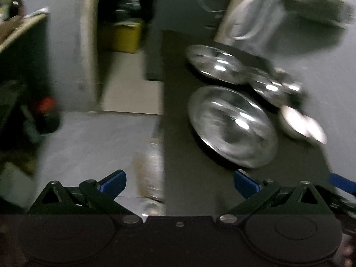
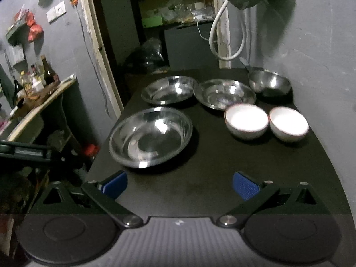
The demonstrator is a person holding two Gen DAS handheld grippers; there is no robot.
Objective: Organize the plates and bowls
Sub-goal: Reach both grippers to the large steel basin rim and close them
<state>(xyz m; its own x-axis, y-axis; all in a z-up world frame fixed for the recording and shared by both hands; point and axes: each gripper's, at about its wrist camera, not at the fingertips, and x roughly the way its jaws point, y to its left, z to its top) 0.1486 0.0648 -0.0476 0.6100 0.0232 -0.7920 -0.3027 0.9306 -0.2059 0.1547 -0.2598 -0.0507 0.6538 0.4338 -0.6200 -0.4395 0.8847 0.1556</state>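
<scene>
Right wrist: nearest steel plate (image 2: 150,136), bare table (image 2: 200,191) foreground

The whole left wrist view is smeared with motion blur. The steel plates (image 1: 231,124) there are streaks of glare, their rims soft, and the white bowl (image 1: 302,124) at the right is a bright smudge; I can't tell if it's one bowl or two. A blue strip (image 1: 342,183) pokes in at the right edge, cut off. In the right wrist view the pan (image 2: 270,82) has its handle mostly lost against the wall. The bottles (image 2: 47,71) on the side shelf are too small to read. A dark object (image 2: 24,151) enters from the left edge, cut off.
</scene>
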